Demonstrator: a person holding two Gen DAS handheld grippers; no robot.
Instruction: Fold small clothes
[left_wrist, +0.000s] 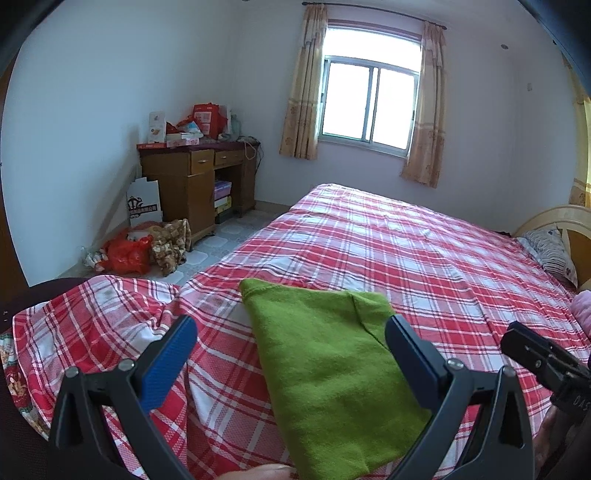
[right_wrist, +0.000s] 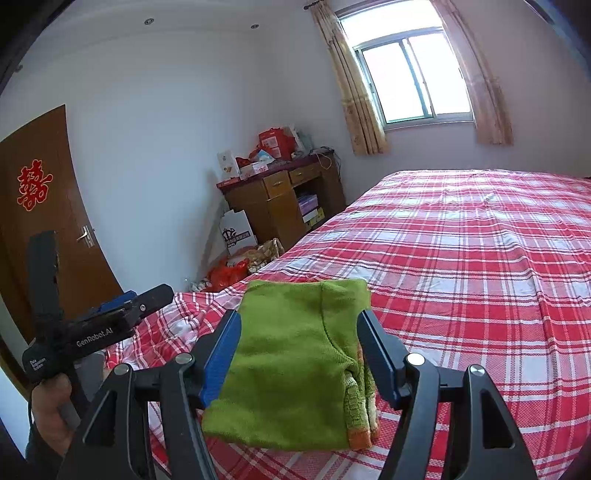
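A green garment lies folded into a compact rectangle on the red plaid bed, near its front edge. My left gripper hovers over the garment's left part, open wide, its blue pads apart from the cloth. In the right wrist view the same garment shows an orange-patterned hem at its near right corner. My right gripper stands open astride it, the fingers just outside the cloth's two sides. The left gripper appears at the left of this view, held by a hand.
The plaid sheet is bunched at the bed's near left corner. A wooden desk piled with boxes stands by the far wall, with a red bag on the floor. A pillow lies at the headboard. A brown door is at left.
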